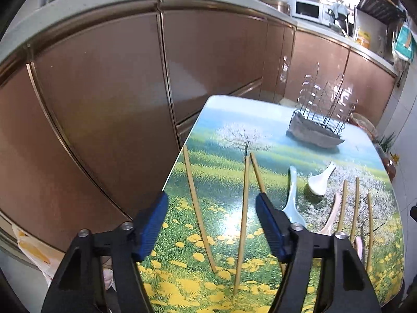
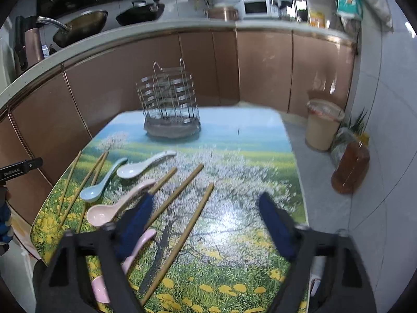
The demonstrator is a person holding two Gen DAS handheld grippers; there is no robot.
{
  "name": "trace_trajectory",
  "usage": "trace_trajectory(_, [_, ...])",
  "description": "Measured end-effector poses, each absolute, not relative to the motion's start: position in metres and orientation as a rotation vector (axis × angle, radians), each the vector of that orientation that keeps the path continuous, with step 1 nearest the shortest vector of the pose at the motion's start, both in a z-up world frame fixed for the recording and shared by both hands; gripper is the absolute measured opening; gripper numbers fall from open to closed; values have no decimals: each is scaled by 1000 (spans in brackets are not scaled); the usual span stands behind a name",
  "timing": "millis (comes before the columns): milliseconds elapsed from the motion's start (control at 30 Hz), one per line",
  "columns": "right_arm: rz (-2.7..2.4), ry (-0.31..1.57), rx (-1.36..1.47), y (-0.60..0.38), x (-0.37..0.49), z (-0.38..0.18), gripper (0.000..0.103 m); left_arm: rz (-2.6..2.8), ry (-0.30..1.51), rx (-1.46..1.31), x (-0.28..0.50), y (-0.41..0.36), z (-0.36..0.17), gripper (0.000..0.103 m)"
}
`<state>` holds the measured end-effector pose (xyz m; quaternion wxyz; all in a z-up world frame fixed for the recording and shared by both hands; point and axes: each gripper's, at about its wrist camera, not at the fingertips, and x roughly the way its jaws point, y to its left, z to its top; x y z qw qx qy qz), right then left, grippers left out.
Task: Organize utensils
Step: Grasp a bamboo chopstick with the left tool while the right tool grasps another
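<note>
Several bamboo chopsticks (image 1: pixel 196 210) (image 2: pixel 188 228) and ceramic spoons lie on the landscape-print table (image 2: pixel 239 140): a white spoon (image 2: pixel 142 165) (image 1: pixel 320 181), a light blue spoon (image 2: pixel 100 182) (image 1: pixel 292 198), and two pink spoons (image 2: pixel 117 204) (image 2: pixel 135 250). A wire utensil rack (image 2: pixel 170 107) (image 1: pixel 320 114) stands at the table's far end. My left gripper (image 1: pixel 211 221) is open and empty above chopsticks near the table's left edge. My right gripper (image 2: pixel 206 224) is open and empty above the right-hand chopsticks.
Brown kitchen cabinets (image 1: pixel 104 91) run close along the table's left and far sides. A lined bin (image 2: pixel 322 125), a plant (image 2: pixel 357 127) and an amber jug (image 2: pixel 350 169) stand on the floor to the right. Pans (image 2: pixel 83 26) sit on the counter behind.
</note>
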<state>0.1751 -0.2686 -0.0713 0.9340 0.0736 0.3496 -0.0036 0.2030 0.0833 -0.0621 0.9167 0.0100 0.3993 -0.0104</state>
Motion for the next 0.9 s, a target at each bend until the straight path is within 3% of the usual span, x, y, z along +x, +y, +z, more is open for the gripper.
trace_trajectory(67, [7, 763, 165, -271, 182, -79, 46, -24, 847, 12, 210, 88, -68, 61])
trace_trajectory(167, [24, 828, 182, -273, 192, -91, 37, -29, 883, 0, 219, 94, -78, 56])
trace_trajectory(333, [78, 919, 197, -270, 214, -104, 36, -30, 968, -30, 246, 110, -96, 53])
trace_trajectory(500, [120, 1016, 206, -263, 237, -120, 36, -33, 1078, -69, 282, 124, -115, 43])
trace_trajectory(767, [149, 1144, 244, -273, 267, -136, 36, 0, 1198, -76, 331, 130, -135, 41])
trace_trajectory(900, [166, 1209, 266, -278, 279, -142, 36, 2, 1272, -85, 351, 130, -146, 31])
